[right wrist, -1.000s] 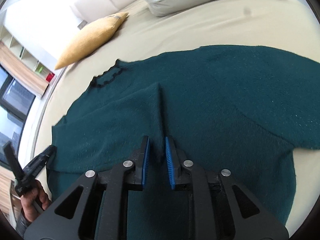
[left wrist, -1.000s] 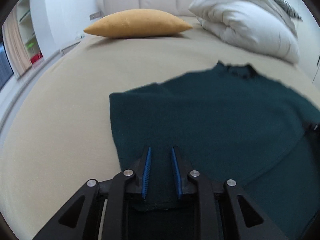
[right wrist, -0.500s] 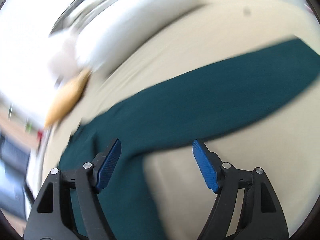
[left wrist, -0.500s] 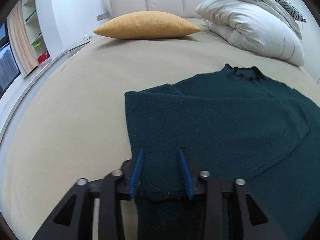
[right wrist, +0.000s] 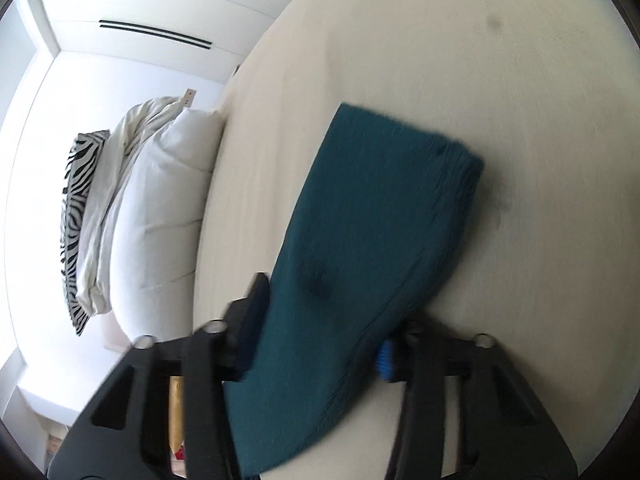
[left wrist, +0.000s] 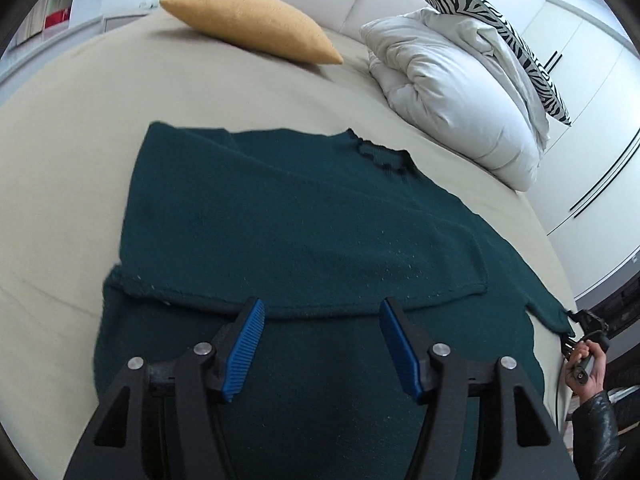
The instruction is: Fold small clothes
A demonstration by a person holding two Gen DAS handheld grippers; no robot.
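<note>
On the bed, the green sweater lies flat with its left side already folded in. The left gripper hovers spread apart above it. The right sleeve remains unfolded, lying between the right gripper's parted fingers.

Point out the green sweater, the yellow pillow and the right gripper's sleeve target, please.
green sweater (left wrist: 304,220), left wrist view, on its chest panel.
yellow pillow (left wrist: 252,24), left wrist view, on its middle.
sleeve (right wrist: 384,208), right wrist view, mid-length, between the open right gripper (right wrist: 320,340) fingers.
</note>
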